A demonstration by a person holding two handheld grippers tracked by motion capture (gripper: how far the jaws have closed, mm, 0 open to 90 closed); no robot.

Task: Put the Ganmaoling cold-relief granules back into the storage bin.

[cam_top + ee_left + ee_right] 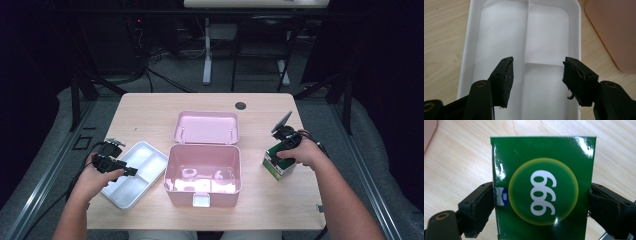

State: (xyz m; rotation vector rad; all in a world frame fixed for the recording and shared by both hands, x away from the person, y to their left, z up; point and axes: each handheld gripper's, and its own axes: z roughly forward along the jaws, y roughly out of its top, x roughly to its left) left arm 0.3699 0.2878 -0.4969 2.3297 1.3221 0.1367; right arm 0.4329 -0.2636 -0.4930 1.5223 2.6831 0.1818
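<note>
A green carton [541, 165] printed with "999" in a yellow-ringed circle sits between the jaws of my right gripper [542, 186], which press on both its sides. From above, the green carton [278, 167] is at the table's right, with the right gripper [278, 156] shut on it from above. My left gripper [539, 61] is open and holds nothing, just over a white divided tray [466, 50]. In the high view, the left gripper [130, 171] hovers over the near end of the white tray [150, 155] at the table's left.
An open pink box [202, 192] stands in the middle of the table, its lid [206, 127] lying flat behind it; a corner of the pink box [614, 30] lies right of the tray. A cable hole [240, 105] sits near the table's far edge.
</note>
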